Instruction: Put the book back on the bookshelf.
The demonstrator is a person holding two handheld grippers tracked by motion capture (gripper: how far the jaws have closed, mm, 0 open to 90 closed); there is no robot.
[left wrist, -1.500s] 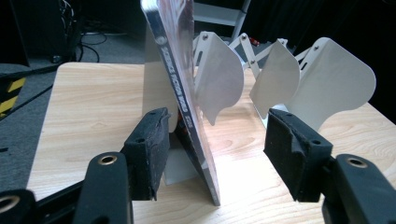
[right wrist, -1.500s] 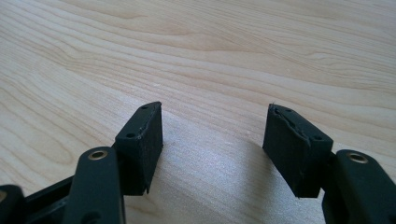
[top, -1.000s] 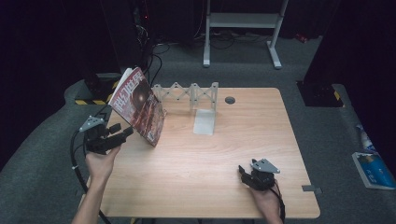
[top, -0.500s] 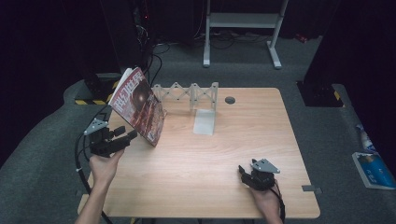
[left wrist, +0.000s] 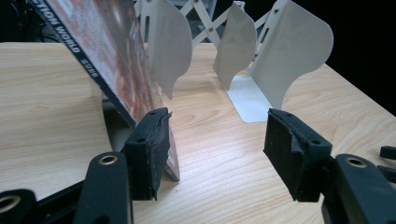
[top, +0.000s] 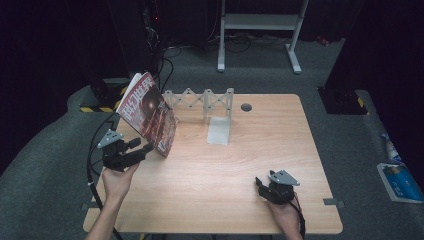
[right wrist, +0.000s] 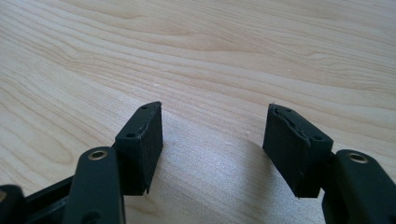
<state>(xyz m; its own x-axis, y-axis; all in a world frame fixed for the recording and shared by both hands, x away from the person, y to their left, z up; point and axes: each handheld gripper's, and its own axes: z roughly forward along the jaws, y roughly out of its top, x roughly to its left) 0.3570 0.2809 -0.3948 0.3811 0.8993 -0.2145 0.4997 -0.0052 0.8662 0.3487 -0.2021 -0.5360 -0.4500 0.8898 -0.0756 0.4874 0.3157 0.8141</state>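
The wooden counter (top: pixel 220 170) carries a white accordion-style book rack (top: pixel 205 102) along its far edge, with curved divider plates and one flat base plate reaching toward the person. At the rack's left end a magazine (top: pixel 149 112) stands on its lower edge, tilted, its top leaning up and away to the left and its cover facing the counter's middle; its long axis runs from the low near corner up toward the far left. The left tool (top: pixel 134 150) sits just at that low near corner, jaws spread wide and pointing along the counter toward the rack. In the left gripper view the magazine (left wrist: pixel 116 60) lies against the outer face of one pad (left wrist: pixel 148 140), not in the gap, so nothing is gripped, and the dividers (left wrist: pixel 275 51) stand beyond. The coming move, as I judge it, turns on this: the magazine's bottom edge lies directly ahead and slightly to one side of the left tool, which is by far the nearer one. The right tool (top: pixel 272 187) rests low at the near right of the counter, well apart from the magazine, its jaws open over bare wood in the right gripper view (right wrist: pixel 212 140). Compared with a second ago, the left tool has crept closer to the magazine's lower corner; the magazine's lean and the right tool look unchanged.
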